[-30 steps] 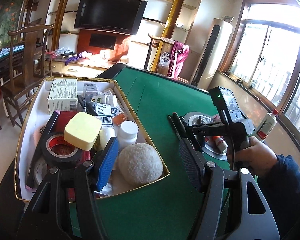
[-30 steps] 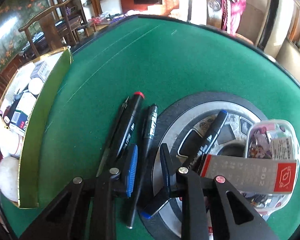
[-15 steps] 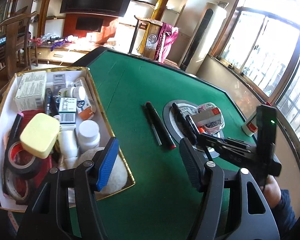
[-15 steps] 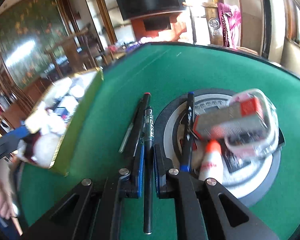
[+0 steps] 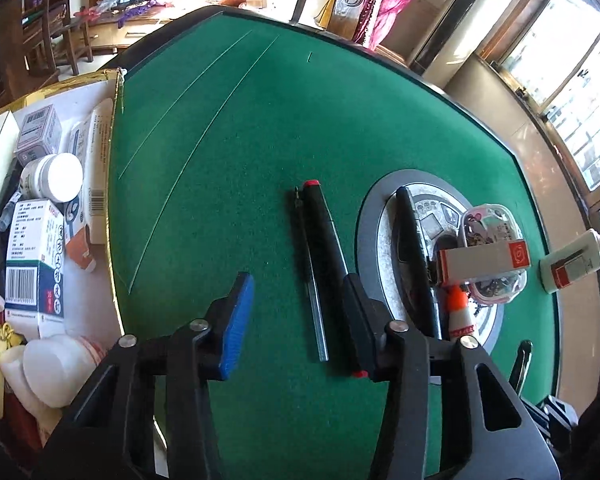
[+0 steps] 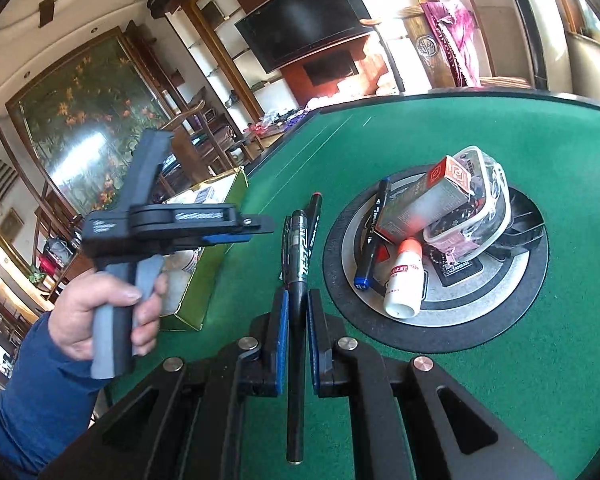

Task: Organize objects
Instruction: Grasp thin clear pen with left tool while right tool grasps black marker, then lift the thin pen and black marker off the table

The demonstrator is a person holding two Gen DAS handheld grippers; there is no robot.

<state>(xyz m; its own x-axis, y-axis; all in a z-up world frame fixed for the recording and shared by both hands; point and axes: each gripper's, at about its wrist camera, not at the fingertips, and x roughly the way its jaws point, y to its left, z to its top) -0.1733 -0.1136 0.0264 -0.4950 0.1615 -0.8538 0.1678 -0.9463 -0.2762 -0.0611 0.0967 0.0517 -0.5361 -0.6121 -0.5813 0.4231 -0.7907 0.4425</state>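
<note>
The right gripper (image 6: 298, 340) has its fingers clamped on a black pen (image 6: 298, 280), long axis running away from them over the green table (image 6: 520, 360). The left gripper (image 5: 296, 316), fingers apart and just closing, straddles a thin pen (image 5: 312, 280) beside a red-capped marker (image 5: 326, 236); left of them, a box (image 5: 114, 208) holds cartons and bottles, partly cut off

Green felt table (image 5: 300, 128); black marker, red caps (image 5: 326, 248); black pen with green lettering (image 6: 298, 280); blue-capped black marker (image 6: 374, 236); white bottle, orange cap (image 6: 405, 280); grey box, red end (image 5: 484, 258); gold-edged white box (image 5: 114, 200).
</note>
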